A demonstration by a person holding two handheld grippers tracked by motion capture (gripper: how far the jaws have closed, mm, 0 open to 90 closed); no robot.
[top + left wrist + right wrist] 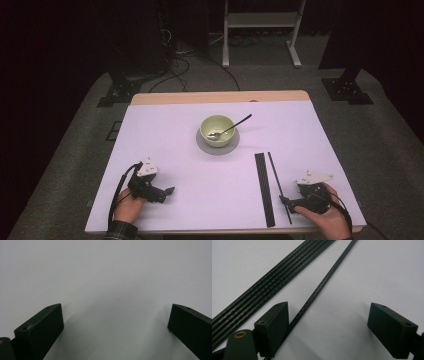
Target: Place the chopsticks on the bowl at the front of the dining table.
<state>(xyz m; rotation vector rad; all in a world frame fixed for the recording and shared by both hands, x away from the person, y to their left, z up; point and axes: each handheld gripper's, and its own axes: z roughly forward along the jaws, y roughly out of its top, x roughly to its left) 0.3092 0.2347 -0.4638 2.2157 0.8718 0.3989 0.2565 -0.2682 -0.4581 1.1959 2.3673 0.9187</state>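
Note:
A pale green bowl (217,130) stands on a grey saucer (217,146) at the table's middle, with a metal spoon (231,127) resting in it, handle pointing back right. A wide black ribbed strip (264,187) (265,287) and a thin black rod (279,185) (322,281) lie side by side at front right. My right gripper (284,201) (328,322) is open, low over the table, with the thin rod passing just inside its left jaw. My left gripper (169,191) (116,322) is open over bare table at front left, nothing between its jaws.
The table (165,130) has a white top with a wooden back edge (220,97). Beyond it on the grey floor are cables (177,65), black stand feet (347,90) and a white frame (260,30).

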